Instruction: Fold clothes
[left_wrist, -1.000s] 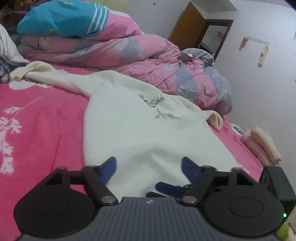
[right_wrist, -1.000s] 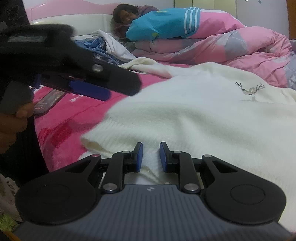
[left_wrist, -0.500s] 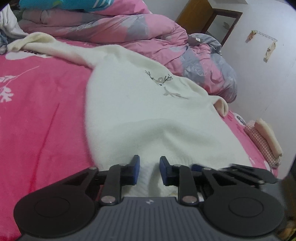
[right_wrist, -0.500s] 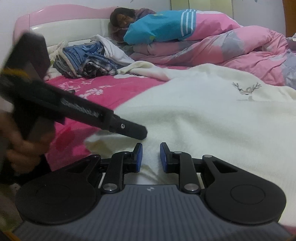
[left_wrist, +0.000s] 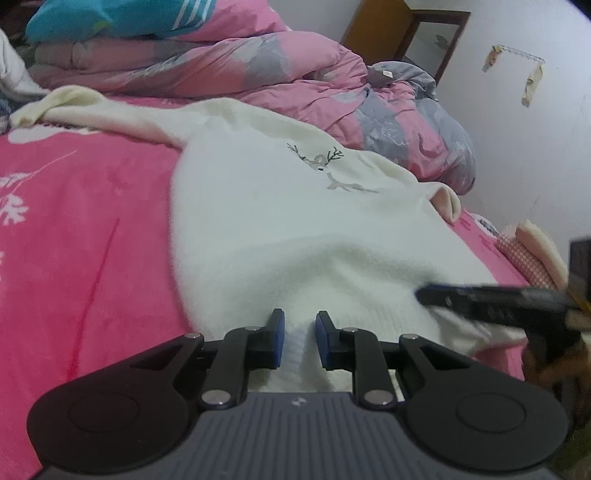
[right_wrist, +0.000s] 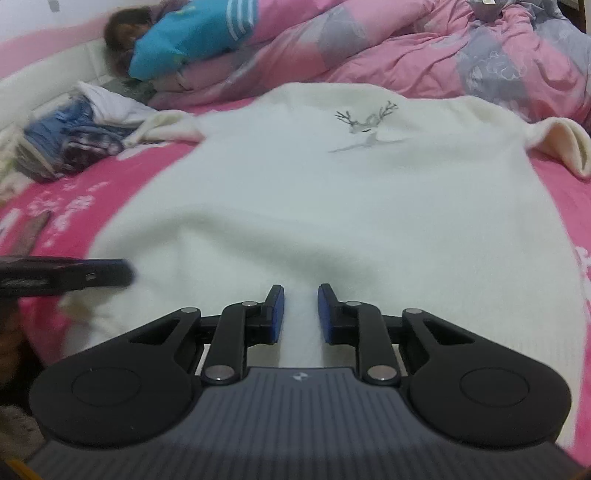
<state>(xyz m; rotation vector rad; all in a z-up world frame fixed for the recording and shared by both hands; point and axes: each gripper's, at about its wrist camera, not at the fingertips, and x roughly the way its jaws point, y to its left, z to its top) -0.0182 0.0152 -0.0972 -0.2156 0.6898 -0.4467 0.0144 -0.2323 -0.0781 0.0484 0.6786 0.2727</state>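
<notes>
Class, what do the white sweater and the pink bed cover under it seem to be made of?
Sweater: looks like soft fuzzy knit, matte, with ribbing at the hem. Bed cover: probably plush fleece, going by its velvety, faintly shiny surface with a white printed pattern.

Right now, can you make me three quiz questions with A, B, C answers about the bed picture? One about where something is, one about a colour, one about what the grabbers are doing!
1. Where is the deer picture?
A. on the white sweater
B. on the wall
C. on the quilt

2. What colour is the bedsheet?
A. green
B. pink
C. yellow

3. What are the left gripper and right gripper doing?
A. lying on the floor
B. holding a cup
C. pinching the sweater's hem

Answers: 1 A, it is stitched on the sweater's chest. 2 B, pink shows around the sweater. 3 C, cloth sits between both pairs of blue pads.
</notes>
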